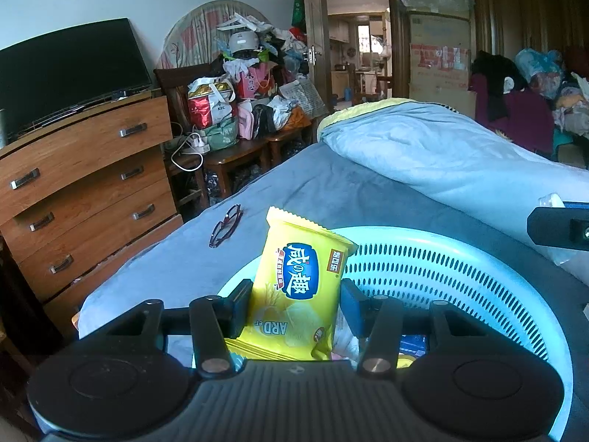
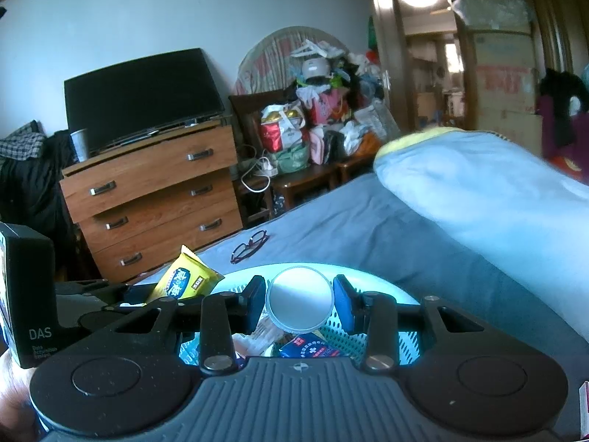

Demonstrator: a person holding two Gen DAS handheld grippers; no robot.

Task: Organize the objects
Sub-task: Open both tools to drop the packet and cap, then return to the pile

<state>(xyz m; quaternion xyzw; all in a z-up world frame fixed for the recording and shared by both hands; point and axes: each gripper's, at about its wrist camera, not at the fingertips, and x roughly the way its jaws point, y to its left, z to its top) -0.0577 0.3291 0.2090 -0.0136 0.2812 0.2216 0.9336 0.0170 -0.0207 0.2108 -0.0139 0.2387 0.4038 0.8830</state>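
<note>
My left gripper (image 1: 294, 305) is shut on a yellow snack packet (image 1: 298, 287) and holds it upright over the near left rim of a light blue perforated basket (image 1: 441, 269) on the bed. The packet also shows in the right wrist view (image 2: 187, 280). My right gripper (image 2: 300, 304) is shut on a round white-lidded container (image 2: 300, 300), held above the basket (image 2: 371, 283). Inside the basket lie a blue and red packet (image 2: 313, 346) and other small items.
A pair of glasses (image 1: 225, 225) lies on the blue bed sheet beyond the basket. A folded light blue quilt (image 1: 460, 154) lies to the right. A wooden dresser (image 1: 84, 184) with a TV stands left of the bed. Piled bags fill the far corner.
</note>
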